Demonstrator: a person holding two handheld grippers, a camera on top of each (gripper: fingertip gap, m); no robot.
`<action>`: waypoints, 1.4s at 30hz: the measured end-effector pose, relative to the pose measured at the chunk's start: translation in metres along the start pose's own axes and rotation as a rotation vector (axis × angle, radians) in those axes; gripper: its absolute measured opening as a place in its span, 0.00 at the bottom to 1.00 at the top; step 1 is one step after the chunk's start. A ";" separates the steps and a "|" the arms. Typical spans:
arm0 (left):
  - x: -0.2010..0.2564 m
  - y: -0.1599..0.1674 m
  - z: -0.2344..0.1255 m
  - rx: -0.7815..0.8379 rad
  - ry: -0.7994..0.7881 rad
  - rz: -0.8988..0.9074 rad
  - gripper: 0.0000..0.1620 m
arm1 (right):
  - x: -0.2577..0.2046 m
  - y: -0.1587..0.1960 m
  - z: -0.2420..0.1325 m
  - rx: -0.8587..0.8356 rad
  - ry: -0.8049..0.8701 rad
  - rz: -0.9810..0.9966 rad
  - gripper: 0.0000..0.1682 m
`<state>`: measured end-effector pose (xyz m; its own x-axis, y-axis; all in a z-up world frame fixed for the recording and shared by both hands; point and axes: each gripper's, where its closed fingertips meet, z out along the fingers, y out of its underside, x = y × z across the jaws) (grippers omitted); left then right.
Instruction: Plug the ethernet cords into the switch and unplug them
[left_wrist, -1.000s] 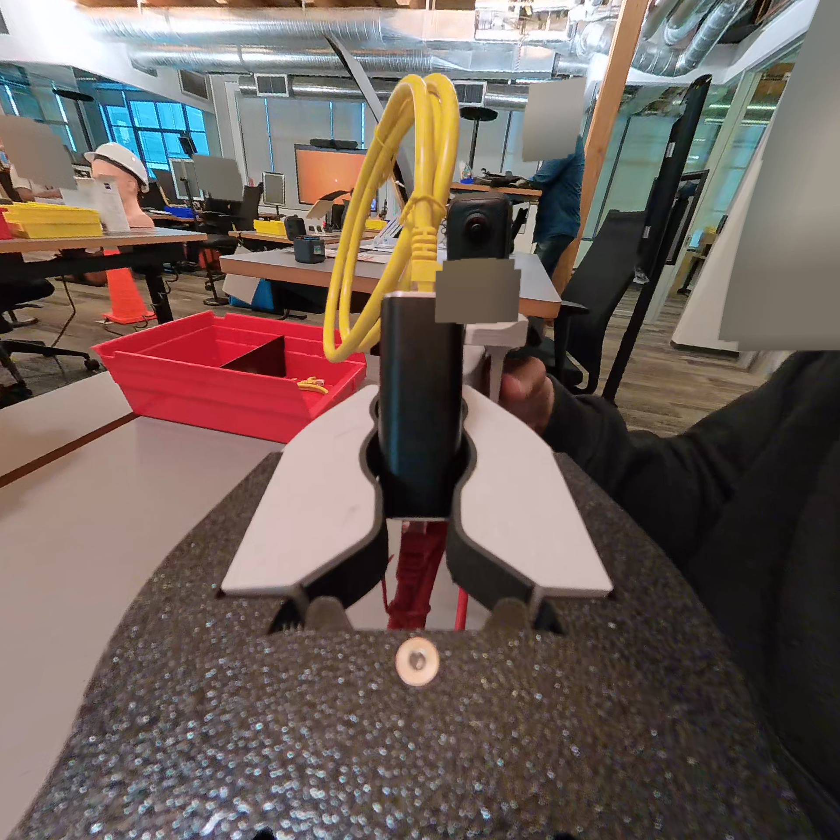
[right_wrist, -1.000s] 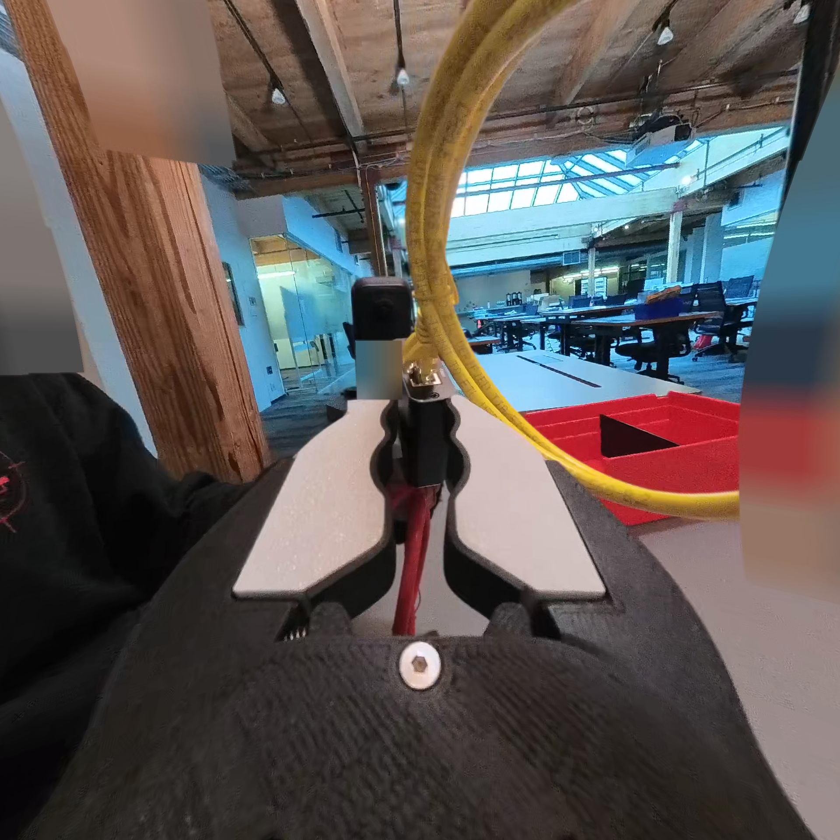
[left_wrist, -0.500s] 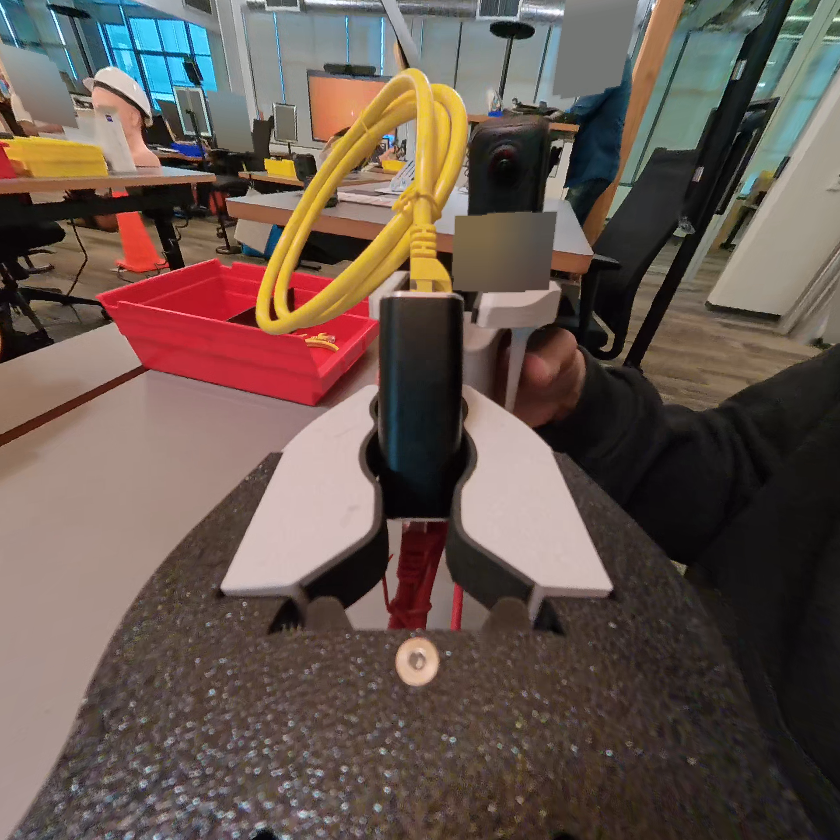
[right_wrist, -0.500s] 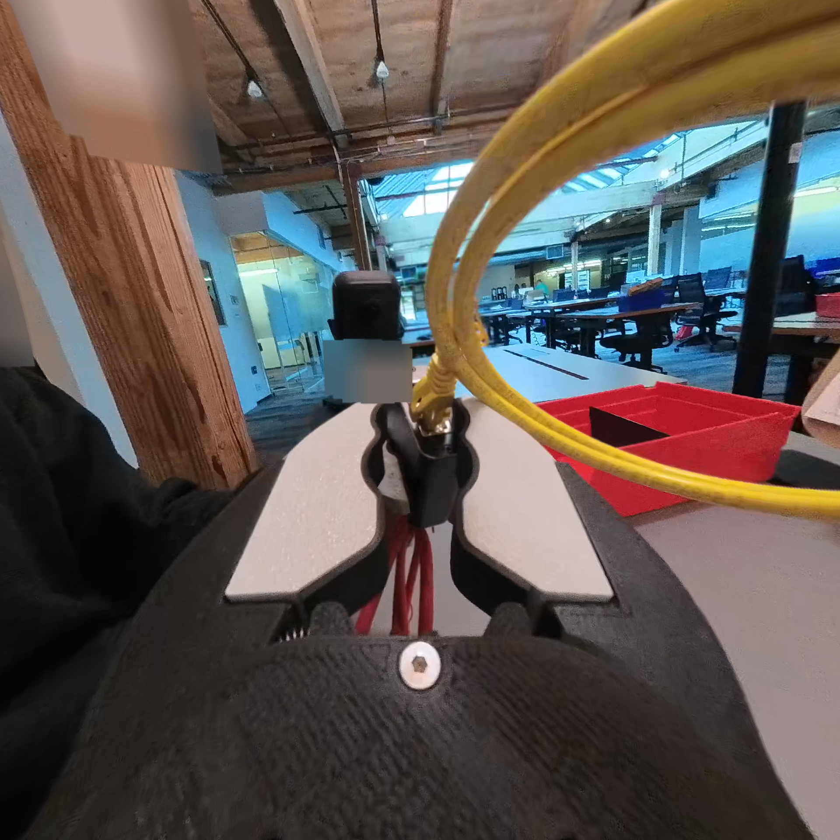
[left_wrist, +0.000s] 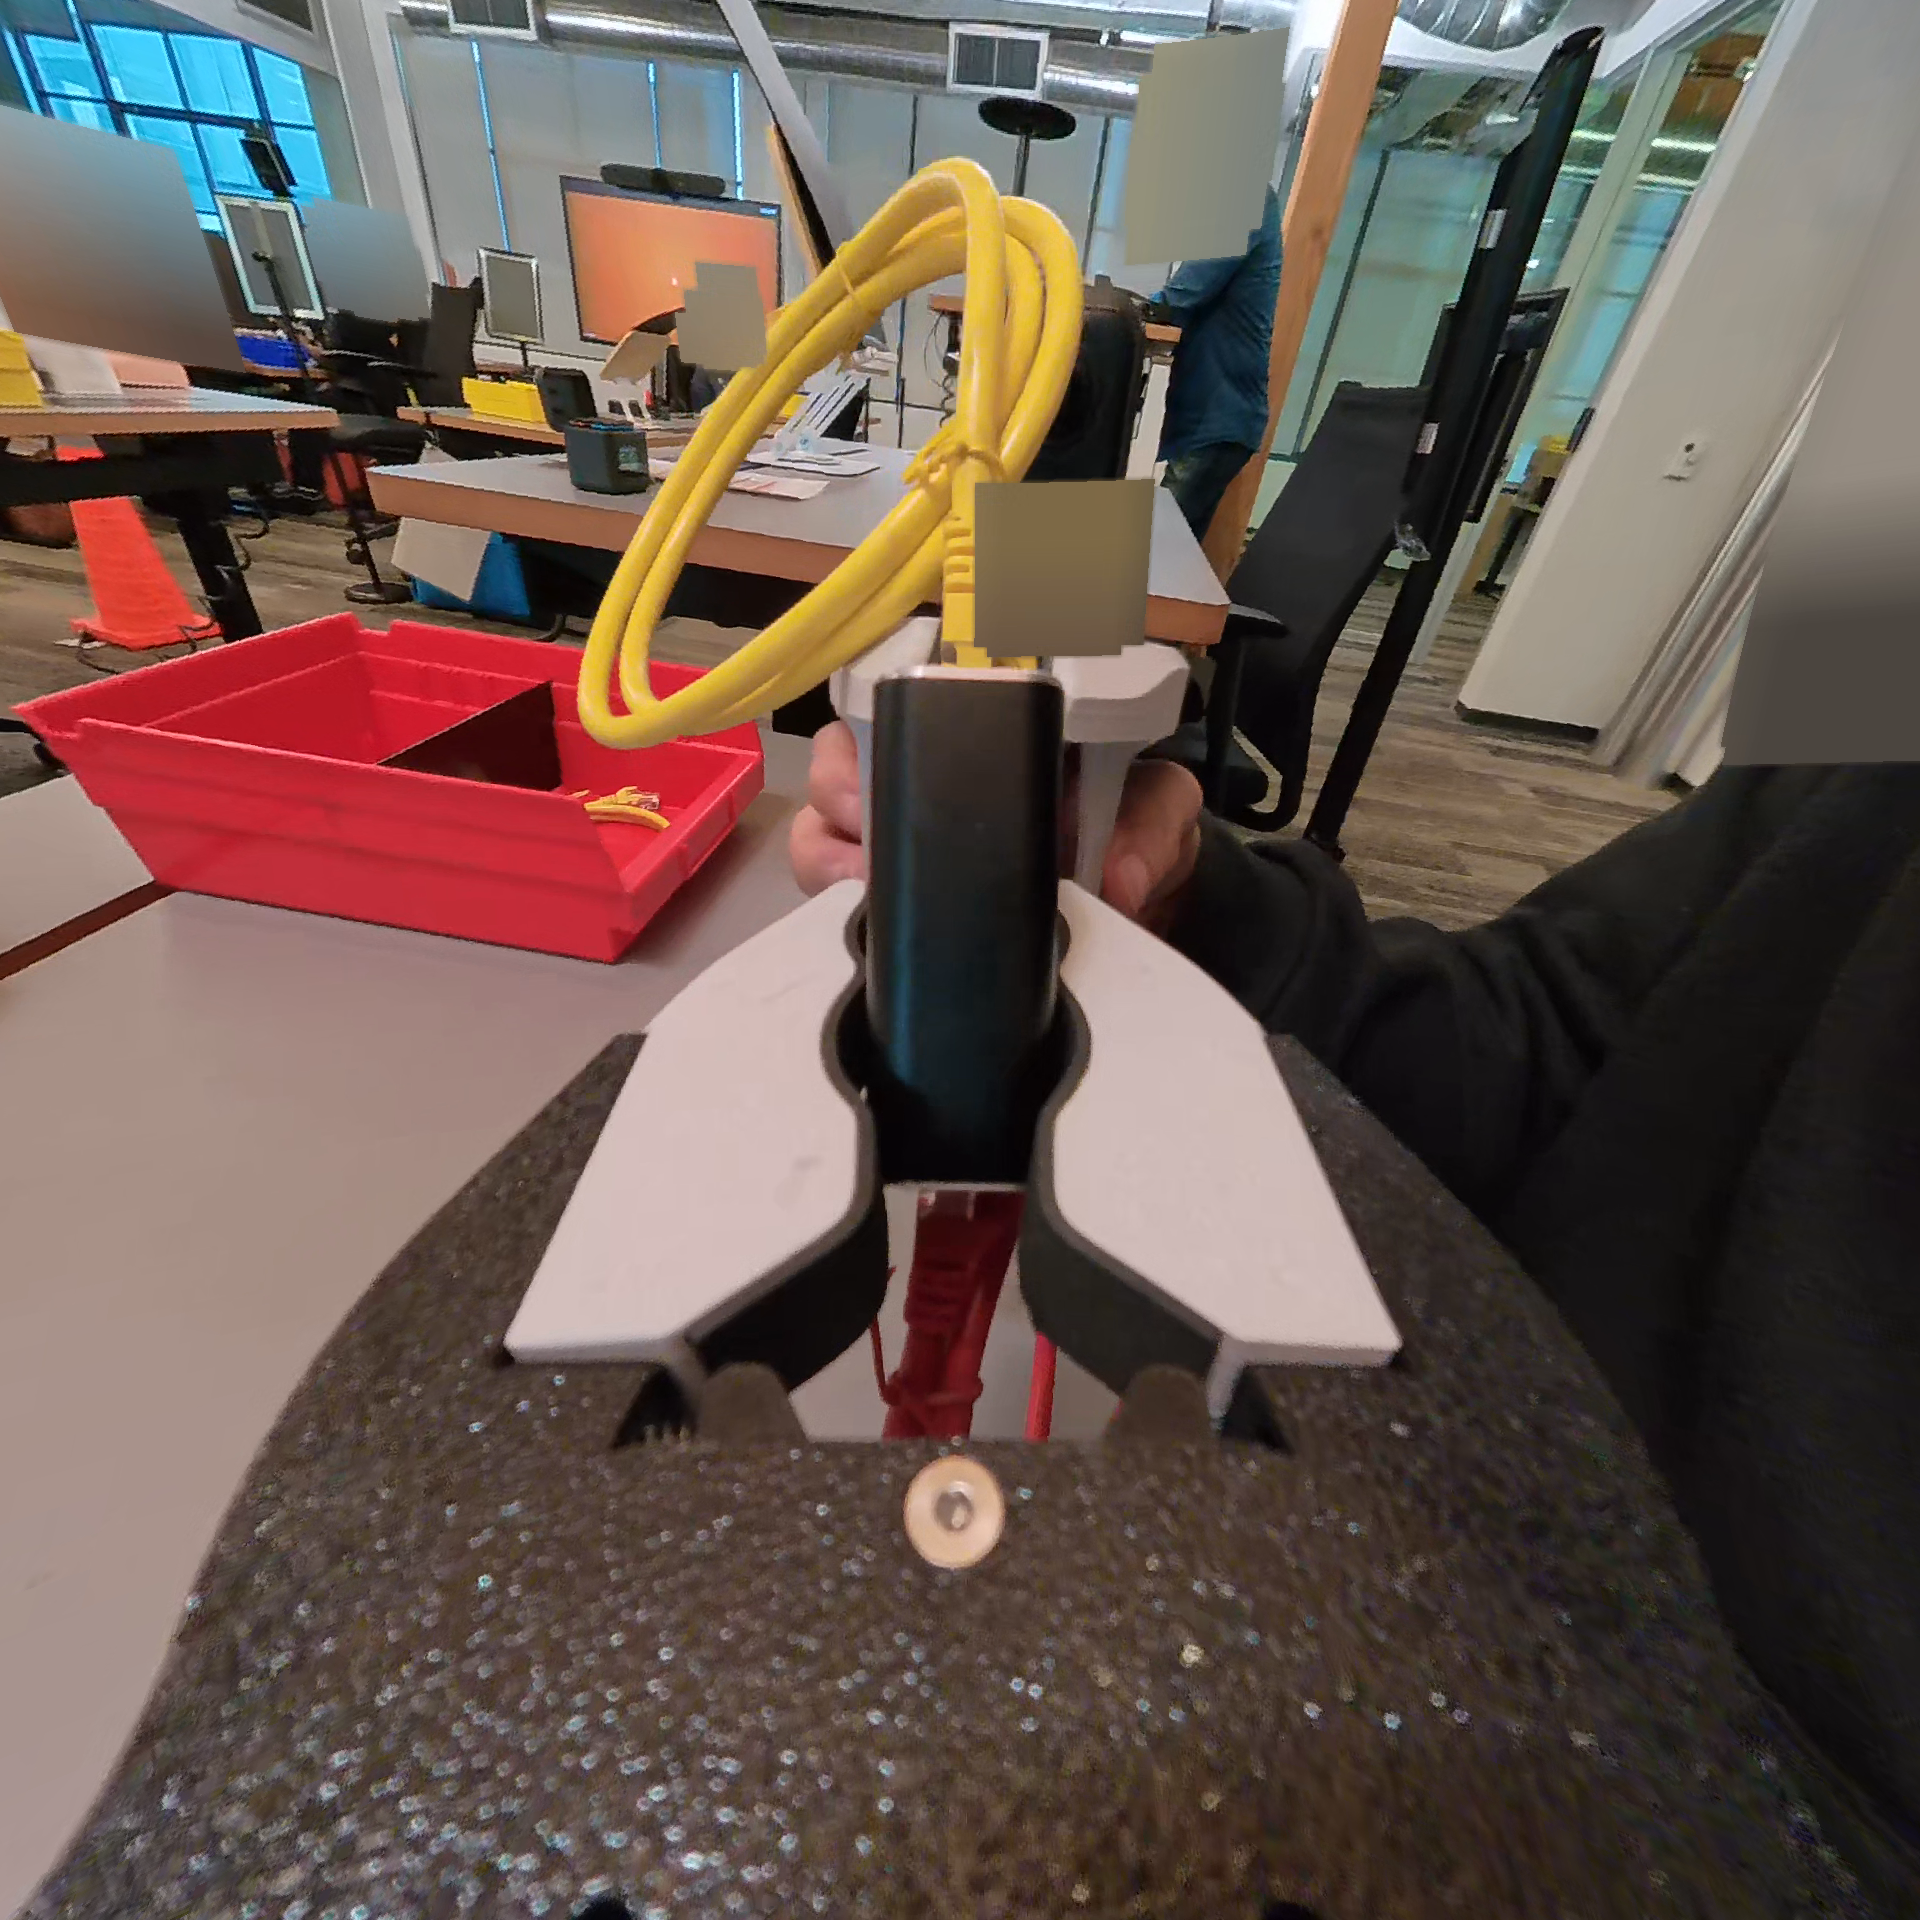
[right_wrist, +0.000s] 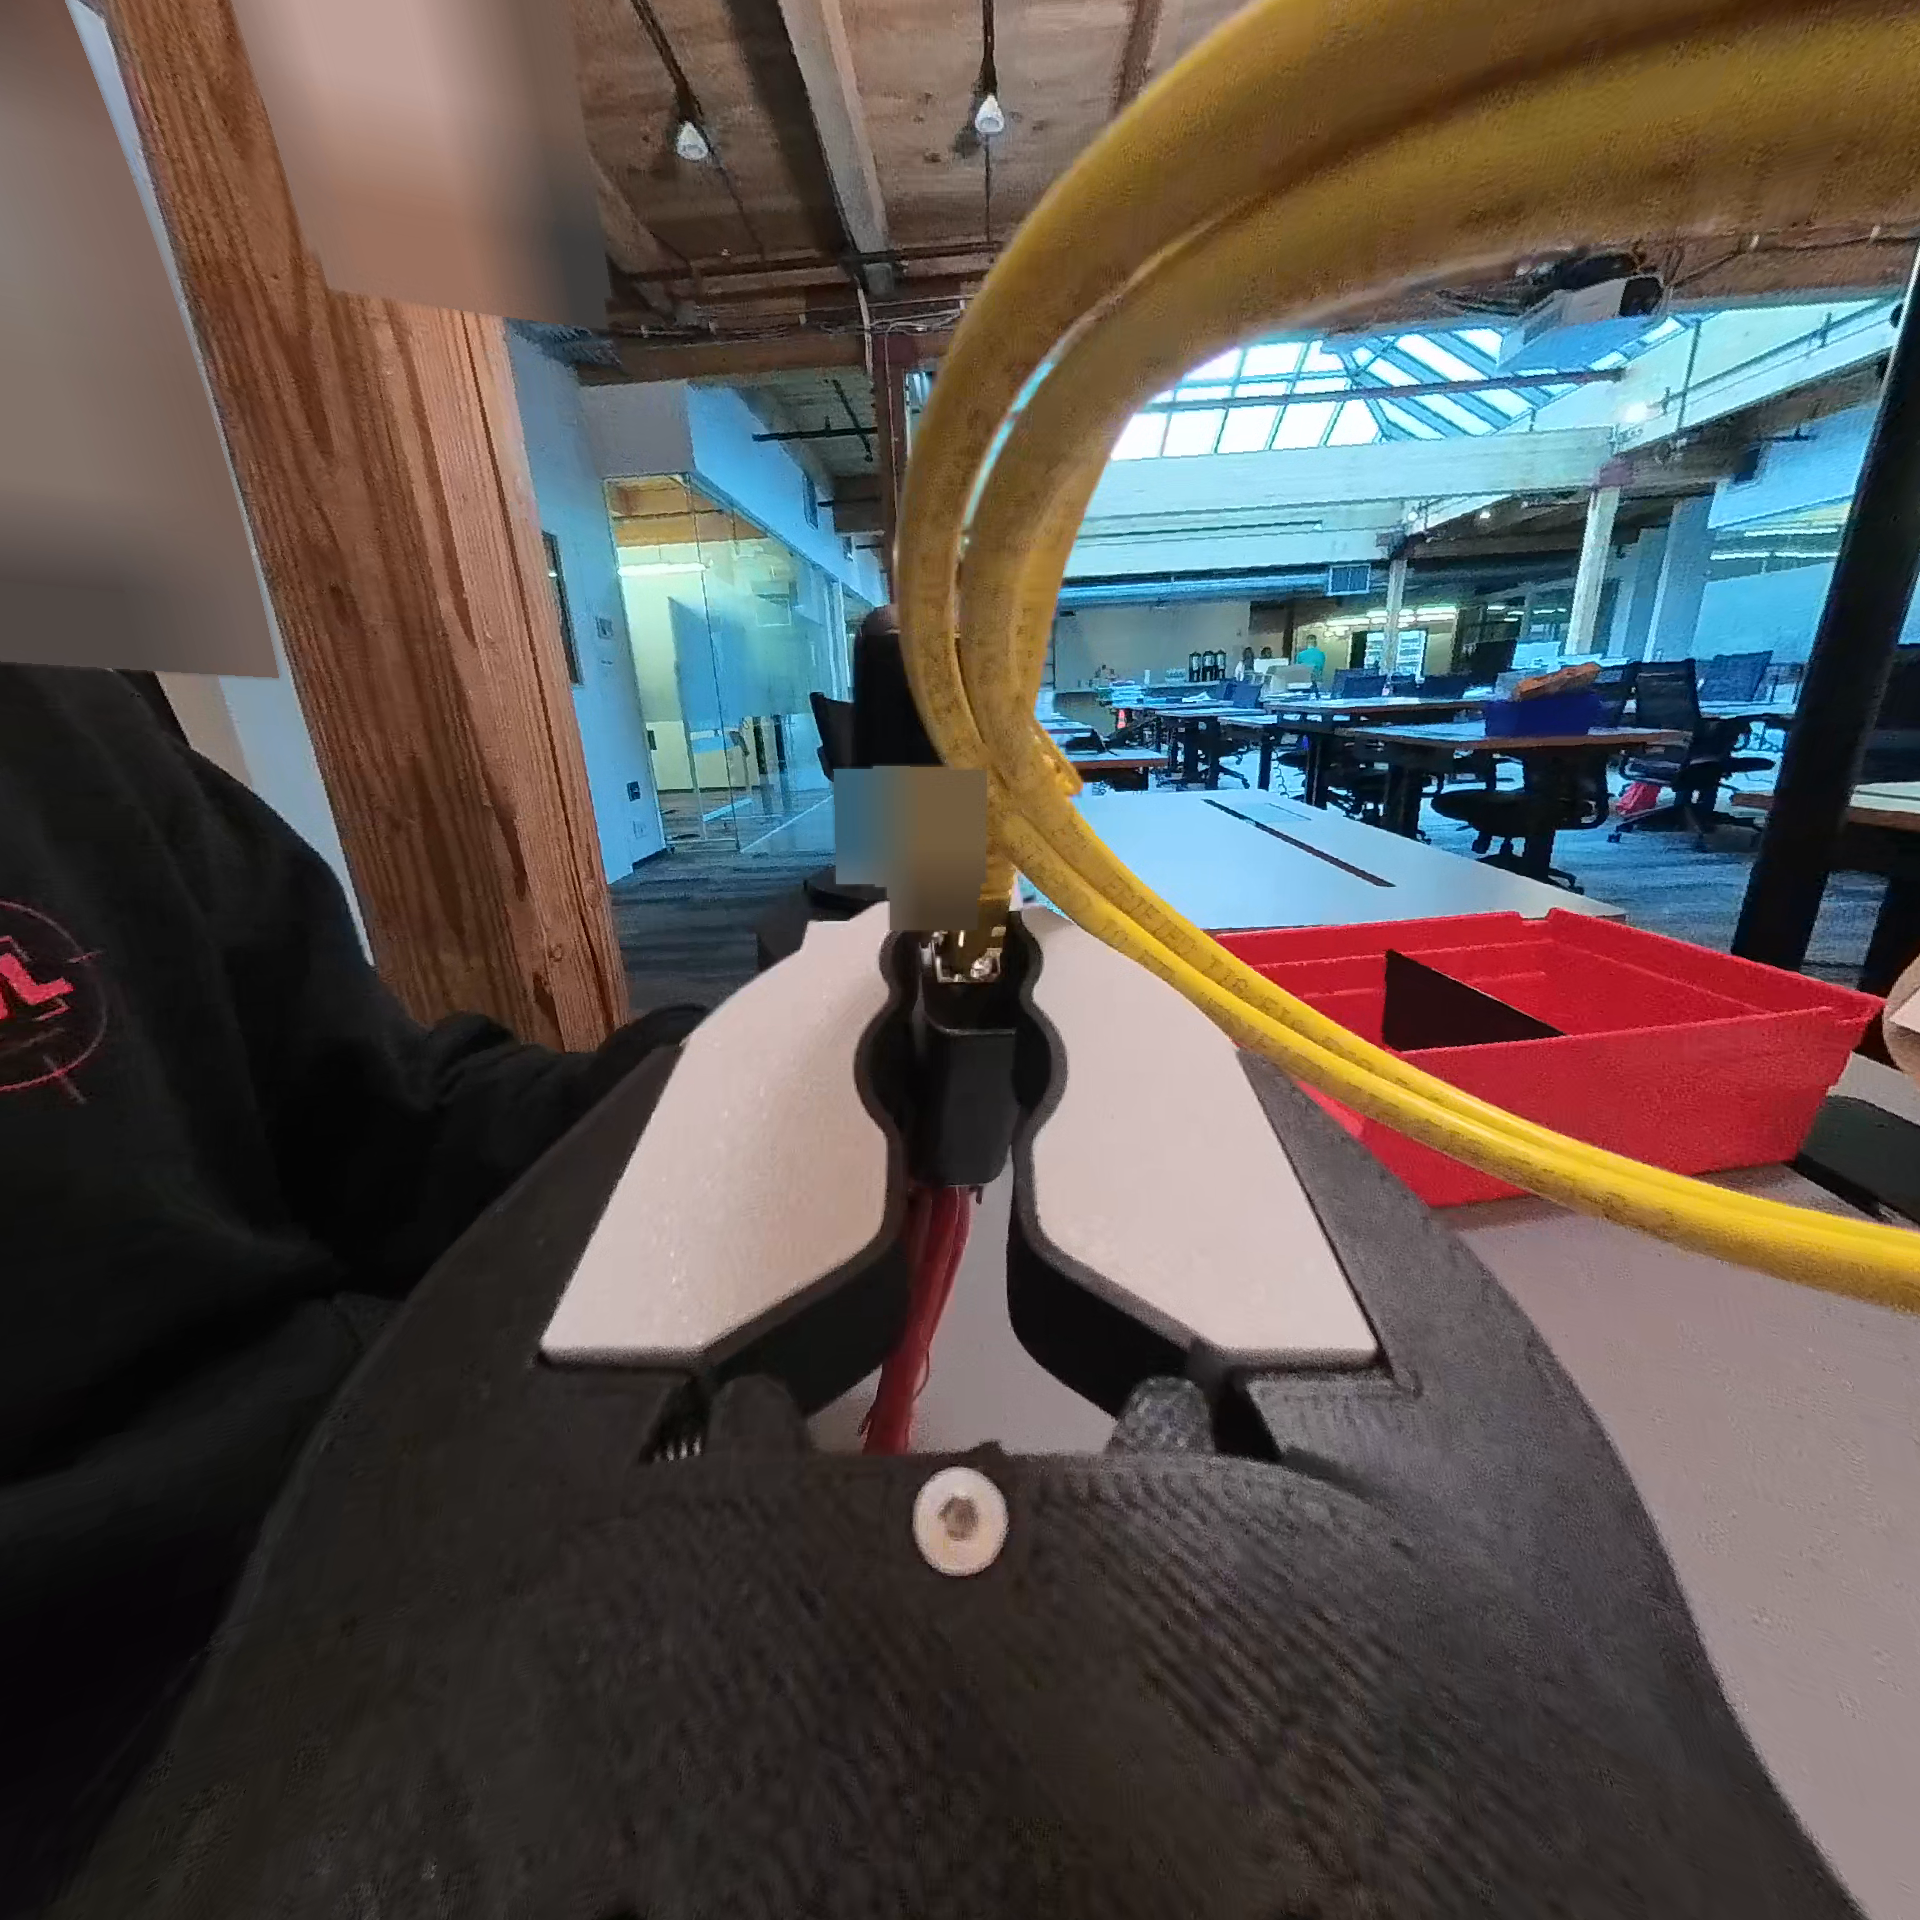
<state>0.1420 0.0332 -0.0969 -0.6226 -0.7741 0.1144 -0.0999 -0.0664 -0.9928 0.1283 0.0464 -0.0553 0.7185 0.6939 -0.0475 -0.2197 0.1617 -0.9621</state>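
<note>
While both grippers are pinching the same black switch (left_wrist: 961, 935) from opposite ends, the risk is twisting: if one hand is turning or pulling unevenly, the switch could be slipping out of one pair of jaws. The left gripper (left_wrist: 961, 1039) is pressing on the switch's body, and the right gripper (right_wrist: 961, 1049) is clamping its narrow end. The yellow ethernet cord (left_wrist: 831, 457), plugged in above the jaws, is coiling heavily and could be levering its plug. The red cord (right_wrist: 930, 1309) is hanging below the jaws. Only the right view is showing the yellow plug (right_wrist: 982, 930) seated; only the left view is showing the hand (left_wrist: 831, 821) behind.
</note>
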 end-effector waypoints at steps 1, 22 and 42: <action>0.000 -0.001 0.000 0.008 0.007 -0.009 0.17 | 0.000 0.000 0.000 0.004 -0.001 0.003 0.09; 0.005 0.001 -0.002 0.049 0.073 -0.067 0.17 | -0.002 0.001 0.003 0.021 -0.012 -0.039 0.09; -0.008 0.033 -0.010 -0.218 -0.018 -0.009 0.18 | 0.003 0.021 0.008 -0.131 0.026 0.019 0.09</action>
<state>0.1362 0.0431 -0.1301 -0.6072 -0.7853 0.1210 -0.2726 0.0628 -0.9601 0.1207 0.0579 -0.0737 0.7322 0.6774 -0.0710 -0.1464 0.0547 -0.9877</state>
